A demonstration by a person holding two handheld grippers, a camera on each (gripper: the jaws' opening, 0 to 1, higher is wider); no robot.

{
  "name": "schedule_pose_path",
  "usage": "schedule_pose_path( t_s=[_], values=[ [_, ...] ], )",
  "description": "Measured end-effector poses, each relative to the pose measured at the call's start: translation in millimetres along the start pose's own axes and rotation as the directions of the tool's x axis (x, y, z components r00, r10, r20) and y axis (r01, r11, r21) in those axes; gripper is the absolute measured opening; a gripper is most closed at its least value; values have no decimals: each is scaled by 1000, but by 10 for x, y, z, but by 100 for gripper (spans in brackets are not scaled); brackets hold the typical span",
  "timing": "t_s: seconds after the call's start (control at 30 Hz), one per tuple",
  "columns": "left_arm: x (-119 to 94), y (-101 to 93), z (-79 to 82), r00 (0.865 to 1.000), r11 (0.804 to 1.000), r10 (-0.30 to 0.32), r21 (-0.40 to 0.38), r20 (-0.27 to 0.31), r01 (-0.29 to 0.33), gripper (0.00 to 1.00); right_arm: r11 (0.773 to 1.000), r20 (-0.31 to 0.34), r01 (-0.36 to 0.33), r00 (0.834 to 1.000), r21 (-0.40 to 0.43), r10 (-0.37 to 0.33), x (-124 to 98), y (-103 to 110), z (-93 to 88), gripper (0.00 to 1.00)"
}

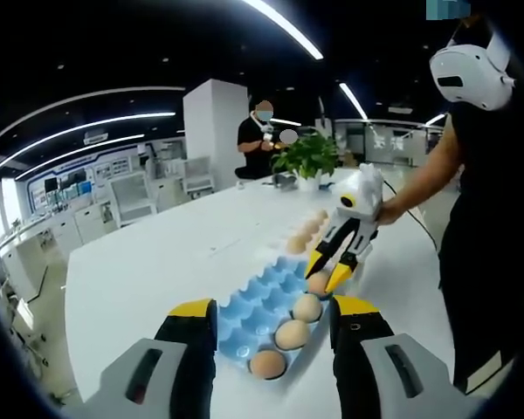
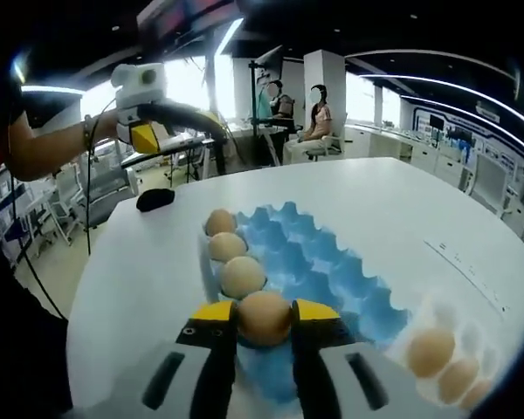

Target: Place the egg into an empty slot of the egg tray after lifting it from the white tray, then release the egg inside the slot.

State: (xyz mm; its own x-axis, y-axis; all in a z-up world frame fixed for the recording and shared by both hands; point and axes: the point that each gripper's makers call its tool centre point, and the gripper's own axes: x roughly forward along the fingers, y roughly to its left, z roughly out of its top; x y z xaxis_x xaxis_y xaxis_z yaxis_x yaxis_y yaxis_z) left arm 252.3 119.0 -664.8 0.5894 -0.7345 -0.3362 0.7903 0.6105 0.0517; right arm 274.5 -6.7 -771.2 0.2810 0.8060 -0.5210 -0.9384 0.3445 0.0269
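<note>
three eggs [image 2: 227, 247] already sit in a row along one edge of the blue egg tray [image 2: 332, 271], at the centre of the right gripper view, and a fourth egg [image 2: 264, 317] is pinched between the yellow-tipped jaws of the right gripper [image 2: 264, 325] at the lower middle of that frame, right over the near end of the same row. whether this egg rests in a slot or hangs just above it cannot be told. at the lower right of that view the white tray [image 2: 419, 319] holds more eggs [image 2: 431, 351]. the white table [image 2: 402, 201] spreads across the frame, with a small black object [image 2: 155, 199] on it at the upper left.

in the left gripper view the right gripper [image 1: 330, 272] reaches in from the right, held by a person's hand [image 1: 386, 209], its yellow tips pressed on the egg [image 1: 319, 282] at the blue tray's [image 1: 253, 307] right edge, just above the other eggs [image 1: 293, 333] in the row. the left gripper [image 1: 273, 316] shows at the bottom of this frame, its jaws spread wide with the tray's near end seen between them, gripping nothing. a potted plant [image 1: 310, 157] stands on the table's [image 1: 157, 262] far end at upper centre.
</note>
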Motion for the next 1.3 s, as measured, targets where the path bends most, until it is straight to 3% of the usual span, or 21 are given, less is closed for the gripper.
schedule_pose_path(
  t_s=[0.27, 0.53, 0.77, 0.9, 1.3],
  values=[
    [-7, 15, 1, 1000, 1000, 3, 0, 0, -3, 52, 1000, -17, -22, 1000, -16, 21, 32, 46, -70, 25],
    [-15, 13, -21, 1000, 1000, 3, -2, -4, -3, 52, 998, 20, -20, 1000, -54, 21, 26, 58, -67, 26],
    [-16, 10, -5, 1000, 1000, 2, 3, 0, -2, 51, 997, 9, -18, 1000, -79, 19, 12, 54, -92, 29],
    [-14, 3, 5, 1000, 1000, 2, 7, 0, -2, 51, 1000, 27, 0, 1000, -31, 1, -66, -8, -82, 29],
    [-18, -6, 2, 1000, 1000, 2, 5, 2, -2, 51, 998, 27, 55, 998, -35, -54, -390, -129, -195, 28]
  ],
)
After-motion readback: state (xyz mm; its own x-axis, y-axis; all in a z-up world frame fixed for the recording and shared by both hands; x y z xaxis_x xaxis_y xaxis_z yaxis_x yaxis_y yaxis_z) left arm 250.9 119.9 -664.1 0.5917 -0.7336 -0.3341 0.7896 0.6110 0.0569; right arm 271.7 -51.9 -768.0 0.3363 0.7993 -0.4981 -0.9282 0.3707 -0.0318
